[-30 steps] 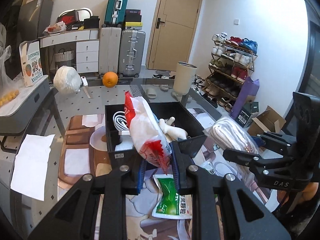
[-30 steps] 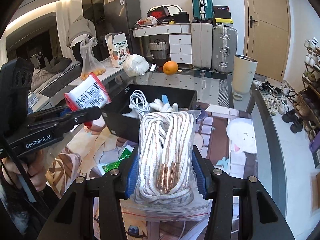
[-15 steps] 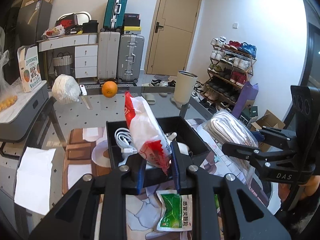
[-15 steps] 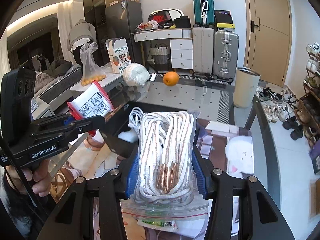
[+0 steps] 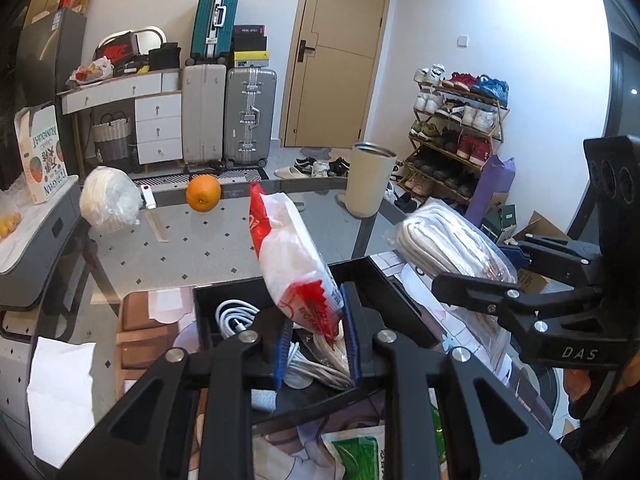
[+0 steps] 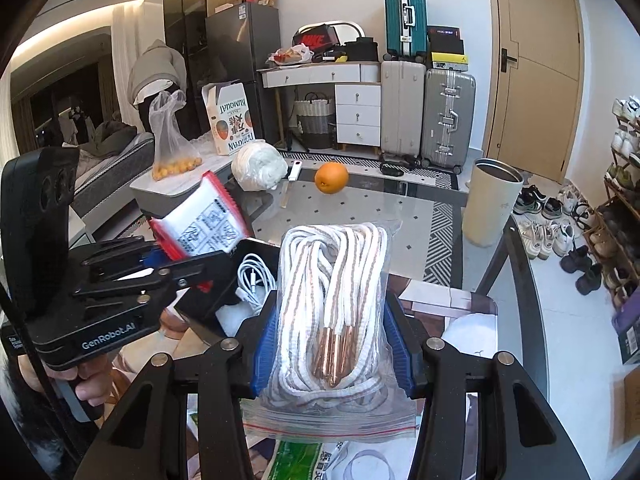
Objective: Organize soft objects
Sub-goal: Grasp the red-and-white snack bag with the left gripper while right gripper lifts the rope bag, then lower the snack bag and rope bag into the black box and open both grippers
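Observation:
My left gripper (image 5: pixel 316 332) is shut on a red-and-white soft packet (image 5: pixel 292 256), held upright over the black bin (image 5: pixel 396 304). The same packet (image 6: pixel 204 226) shows at the left of the right wrist view, pinched by the left gripper (image 6: pixel 188 270). My right gripper (image 6: pixel 332 344) is shut on a clear zip bag of white rope (image 6: pixel 334 300), lifted beside the bin (image 6: pixel 240 276). That rope bag (image 5: pixel 452 248) appears at the right in the left wrist view. White cables (image 5: pixel 232 316) lie inside the bin. A green packet (image 5: pixel 356 454) lies on the table below.
On the glass table (image 5: pixel 208 248) stand an orange (image 5: pixel 203 198), a white wrapped bundle (image 5: pixel 108 200) and a cream cylinder (image 5: pixel 370 184). A shoe rack (image 5: pixel 456 136), suitcases (image 5: pixel 228 116) and a door stand behind. A person's hand (image 6: pixel 92 388) holds the left gripper.
Both grippers have risen and moved forward with their loads. The bin now sits lower and closer under the left gripper, and the green packet has slid toward the bottom edge.

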Tool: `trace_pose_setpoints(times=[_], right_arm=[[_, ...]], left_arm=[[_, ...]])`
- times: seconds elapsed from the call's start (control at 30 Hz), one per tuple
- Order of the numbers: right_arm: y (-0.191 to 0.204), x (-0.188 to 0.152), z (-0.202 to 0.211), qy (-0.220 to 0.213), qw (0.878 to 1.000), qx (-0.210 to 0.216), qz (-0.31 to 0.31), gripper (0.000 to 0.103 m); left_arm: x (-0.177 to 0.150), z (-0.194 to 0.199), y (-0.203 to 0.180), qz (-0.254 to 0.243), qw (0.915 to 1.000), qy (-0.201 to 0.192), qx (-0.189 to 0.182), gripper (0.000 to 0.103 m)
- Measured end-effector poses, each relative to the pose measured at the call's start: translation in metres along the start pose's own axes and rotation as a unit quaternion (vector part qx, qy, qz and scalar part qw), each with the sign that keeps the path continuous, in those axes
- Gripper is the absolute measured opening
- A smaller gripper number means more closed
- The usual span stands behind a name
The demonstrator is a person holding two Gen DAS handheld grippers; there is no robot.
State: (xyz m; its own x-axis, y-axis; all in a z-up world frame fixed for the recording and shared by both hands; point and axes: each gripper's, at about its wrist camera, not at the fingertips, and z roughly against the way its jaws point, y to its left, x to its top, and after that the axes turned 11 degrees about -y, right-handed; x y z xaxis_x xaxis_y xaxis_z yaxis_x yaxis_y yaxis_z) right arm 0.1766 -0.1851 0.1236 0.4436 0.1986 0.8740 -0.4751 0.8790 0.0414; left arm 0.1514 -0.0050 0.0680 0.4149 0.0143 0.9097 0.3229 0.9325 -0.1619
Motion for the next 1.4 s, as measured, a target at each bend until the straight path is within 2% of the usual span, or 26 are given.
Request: trace_pose_setpoints(times=[0.53, 1.03, 1.4], right_arm=[[-0.003, -0.001, -0.051, 0.02, 1.0, 0.021, 0.004, 0.049], [0.005, -0.014, -0.095, 0.069, 0.997, 0.039, 0.027, 0.049], [0.012, -0.011, -0.1, 0.064, 0.995, 0.058, 0.055, 0.049]], left_arm=[[-0.008, -0.025, 0.009, 0.0, 0.9996, 0.027, 0.0, 0.021], [-0.022, -0.037, 0.018, -0.002, 0.9982, 0.059, -0.006, 0.021], [-0.023, -0.03, 0.022, 0.004, 0.9978, 0.064, -0.018, 0.021]])
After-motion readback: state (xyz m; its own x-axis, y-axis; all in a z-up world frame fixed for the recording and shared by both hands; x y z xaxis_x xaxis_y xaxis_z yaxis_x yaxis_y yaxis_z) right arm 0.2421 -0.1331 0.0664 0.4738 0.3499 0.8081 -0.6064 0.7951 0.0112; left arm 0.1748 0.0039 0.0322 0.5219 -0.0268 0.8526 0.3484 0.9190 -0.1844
